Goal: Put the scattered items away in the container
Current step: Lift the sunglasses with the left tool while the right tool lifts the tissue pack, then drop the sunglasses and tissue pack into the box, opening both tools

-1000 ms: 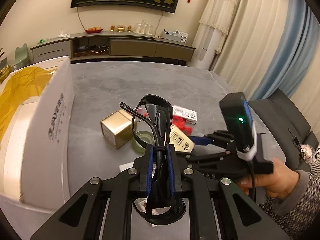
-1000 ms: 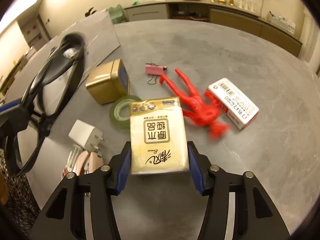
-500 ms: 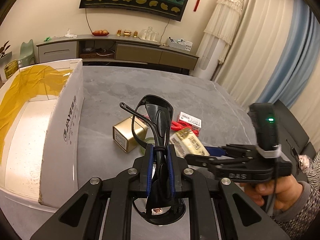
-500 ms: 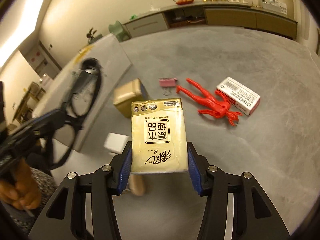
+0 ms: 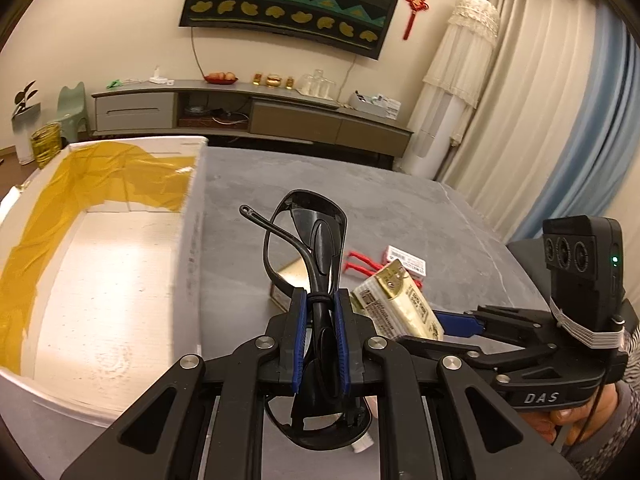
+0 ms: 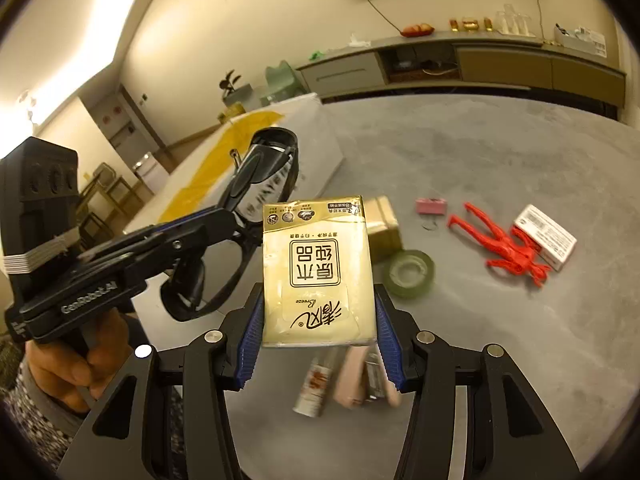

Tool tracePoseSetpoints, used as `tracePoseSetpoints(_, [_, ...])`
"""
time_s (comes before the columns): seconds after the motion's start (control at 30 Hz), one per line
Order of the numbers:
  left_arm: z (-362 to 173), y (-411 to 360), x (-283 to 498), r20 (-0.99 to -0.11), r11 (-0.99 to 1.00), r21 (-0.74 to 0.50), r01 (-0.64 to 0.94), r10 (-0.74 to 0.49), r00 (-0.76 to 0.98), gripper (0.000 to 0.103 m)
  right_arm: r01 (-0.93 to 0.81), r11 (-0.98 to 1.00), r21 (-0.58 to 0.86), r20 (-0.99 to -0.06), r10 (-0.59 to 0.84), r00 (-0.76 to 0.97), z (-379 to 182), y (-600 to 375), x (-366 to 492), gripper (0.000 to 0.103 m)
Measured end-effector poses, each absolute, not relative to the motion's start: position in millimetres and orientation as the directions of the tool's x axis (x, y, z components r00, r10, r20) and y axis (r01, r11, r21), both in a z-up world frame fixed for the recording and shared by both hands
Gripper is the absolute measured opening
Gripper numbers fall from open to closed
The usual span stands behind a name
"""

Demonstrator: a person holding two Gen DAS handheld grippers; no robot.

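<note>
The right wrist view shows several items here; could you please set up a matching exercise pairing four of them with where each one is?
Things:
1. tissue pack
2. black glasses
3. red figure
4. roll of green tape

Places:
A. lying on the table beside the white carton
B. clamped in the left claw
C. flat on the table just right of the gold tin
D. clamped in the right claw

Pairs: 1-D, 2-B, 3-A, 4-C
</note>
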State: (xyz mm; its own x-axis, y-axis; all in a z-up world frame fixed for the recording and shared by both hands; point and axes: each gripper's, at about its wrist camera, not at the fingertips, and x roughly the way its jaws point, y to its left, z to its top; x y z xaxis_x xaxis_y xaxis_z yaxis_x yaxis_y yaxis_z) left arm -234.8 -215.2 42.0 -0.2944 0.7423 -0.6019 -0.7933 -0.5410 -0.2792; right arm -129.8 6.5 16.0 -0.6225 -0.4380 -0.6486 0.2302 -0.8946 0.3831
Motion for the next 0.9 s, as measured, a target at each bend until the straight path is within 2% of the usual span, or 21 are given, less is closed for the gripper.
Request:
tracePoseSetpoints(0.37, [66, -261, -263, -0.549, -0.569, -0.297, -0.767, 0.759, -0.351, 0.014, 0.294, -0.899, 0.324, -0.590, -0.435, -0.680, 61, -54, -124, 0.053])
tracePoseSetpoints(0.6, [72, -288, -289, -0.535, -0.603, -0.327, -0.728, 0.753, -0.384, 0.014, 0.308, -0.906, 0.291, -0.593, -0.423, -0.685, 69, -77, -136, 0.053])
tracePoseSetpoints(0.9, [84, -314, -329, -0.531, -0.660, -0.300, -0.688, 0.715, -0.455, 0.014, 0.364, -0.906, 0.215, -0.596, -0.417, -0.686, 90, -130, -158, 0.054])
